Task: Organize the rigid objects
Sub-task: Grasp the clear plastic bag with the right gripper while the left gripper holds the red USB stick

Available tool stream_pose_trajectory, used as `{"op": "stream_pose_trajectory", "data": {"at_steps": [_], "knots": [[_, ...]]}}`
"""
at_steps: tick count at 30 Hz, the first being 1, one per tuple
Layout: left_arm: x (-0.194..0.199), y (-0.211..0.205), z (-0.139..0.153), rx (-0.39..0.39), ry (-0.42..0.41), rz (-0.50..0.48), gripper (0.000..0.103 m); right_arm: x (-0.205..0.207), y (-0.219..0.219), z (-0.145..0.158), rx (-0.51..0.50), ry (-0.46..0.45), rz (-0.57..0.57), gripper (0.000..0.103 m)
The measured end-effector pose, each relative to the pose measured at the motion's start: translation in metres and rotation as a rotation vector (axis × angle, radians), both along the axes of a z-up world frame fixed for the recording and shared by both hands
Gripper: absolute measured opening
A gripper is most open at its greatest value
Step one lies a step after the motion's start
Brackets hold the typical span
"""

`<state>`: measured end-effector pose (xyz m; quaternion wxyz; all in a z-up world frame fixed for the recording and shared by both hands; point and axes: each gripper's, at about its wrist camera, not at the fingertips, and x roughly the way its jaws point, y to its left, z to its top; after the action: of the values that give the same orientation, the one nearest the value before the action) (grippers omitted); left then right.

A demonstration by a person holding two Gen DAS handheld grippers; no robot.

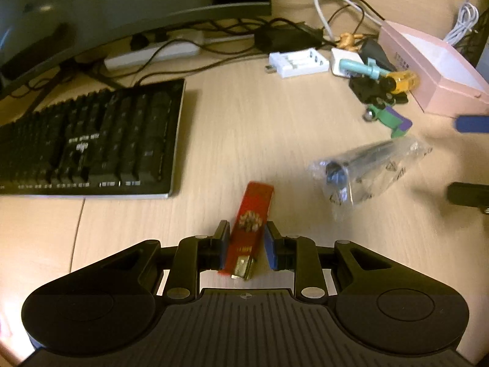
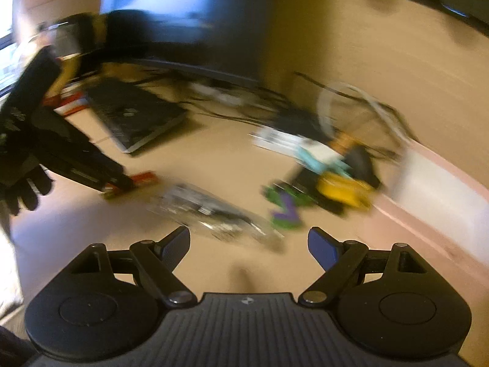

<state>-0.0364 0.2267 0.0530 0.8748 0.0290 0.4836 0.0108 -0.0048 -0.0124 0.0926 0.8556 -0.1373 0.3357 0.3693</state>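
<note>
My left gripper (image 1: 246, 234) has its jaws close around a red lighter (image 1: 250, 226) that lies on the wooden desk; the left pad touches it, a small gap shows on the right. The lighter's metal top points toward the camera. The lighter also shows in the blurred right wrist view (image 2: 140, 179), under the other gripper's tip. My right gripper (image 2: 249, 244) is open and empty above the desk, near a clear plastic bag holding a dark part (image 2: 214, 211). The bag also shows in the left wrist view (image 1: 369, 171).
A black keyboard (image 1: 91, 140) lies at the left under a monitor (image 1: 122, 6). A pile of small toys (image 1: 382, 91), a white charger (image 1: 299, 61), cables (image 1: 336, 3) and a pink box (image 1: 428, 64) sit at the far right. The desk (image 1: 244, 122) is light wood.
</note>
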Motion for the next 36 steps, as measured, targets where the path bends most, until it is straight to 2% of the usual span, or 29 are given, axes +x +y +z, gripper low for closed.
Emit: {"op": "stream_pose_trajectory", "data": {"at_steps": [2, 5, 7, 10, 13, 16, 18, 20, 24, 26, 28, 29, 31, 33, 36], "knots": [[-0.006, 0.001, 0.002, -0.002, -0.011, 0.003, 0.028, 0.009, 0.017, -0.004, 0.009, 0.028, 0.109, 0.086], [-0.013, 0.004, 0.005, -0.032, -0.030, 0.022, 0.028, 0.025, 0.040, -0.014, 0.006, 0.078, 0.180, 0.086], [-0.017, 0.005, 0.006, -0.029, -0.035, 0.030, 0.028, 0.037, 0.055, -0.025, -0.010, 0.109, 0.161, 0.086], [-0.021, 0.007, 0.007, -0.026, -0.045, 0.024, 0.028, 0.042, 0.061, -0.034, -0.001, 0.205, 0.100, 0.086], [-0.016, 0.008, 0.006, -0.009, -0.045, -0.003, 0.028, 0.033, 0.059, -0.027, 0.067, 0.304, 0.199, 0.086], [-0.005, 0.008, 0.004, 0.016, -0.041, -0.025, 0.029, 0.018, 0.061, -0.015, 0.061, 0.227, 0.233, 0.086], [0.002, 0.010, 0.004, 0.008, -0.041, -0.039, 0.029, 0.013, 0.065, -0.009, 0.034, 0.147, 0.238, 0.086], [0.008, 0.011, 0.004, -0.009, -0.034, -0.052, 0.029, 0.014, 0.068, -0.009, 0.022, 0.105, 0.237, 0.086], [0.010, 0.009, 0.001, -0.037, -0.007, -0.075, 0.029, 0.025, 0.079, -0.019, -0.004, 0.131, 0.282, 0.085], [0.005, 0.004, -0.005, -0.019, 0.002, -0.096, 0.029, 0.033, 0.089, -0.030, -0.022, 0.139, 0.299, 0.082], [0.000, 0.002, -0.007, -0.011, -0.017, -0.106, 0.029, 0.044, 0.101, -0.044, -0.057, 0.166, 0.276, 0.064], [0.000, 0.004, -0.007, -0.022, -0.019, -0.100, 0.029, 0.045, 0.103, -0.048, -0.065, 0.172, 0.263, 0.060], [0.002, 0.009, -0.008, -0.052, -0.023, -0.080, 0.031, 0.044, 0.101, -0.045, -0.062, 0.177, 0.249, 0.029], [0.003, 0.008, -0.008, -0.049, -0.033, -0.085, 0.030, 0.041, 0.093, -0.039, -0.048, 0.220, 0.225, 0.021], [0.000, 0.001, -0.009, -0.020, -0.059, -0.127, 0.027, 0.027, 0.071, -0.028, -0.036, 0.226, 0.151, 0.016]]}}
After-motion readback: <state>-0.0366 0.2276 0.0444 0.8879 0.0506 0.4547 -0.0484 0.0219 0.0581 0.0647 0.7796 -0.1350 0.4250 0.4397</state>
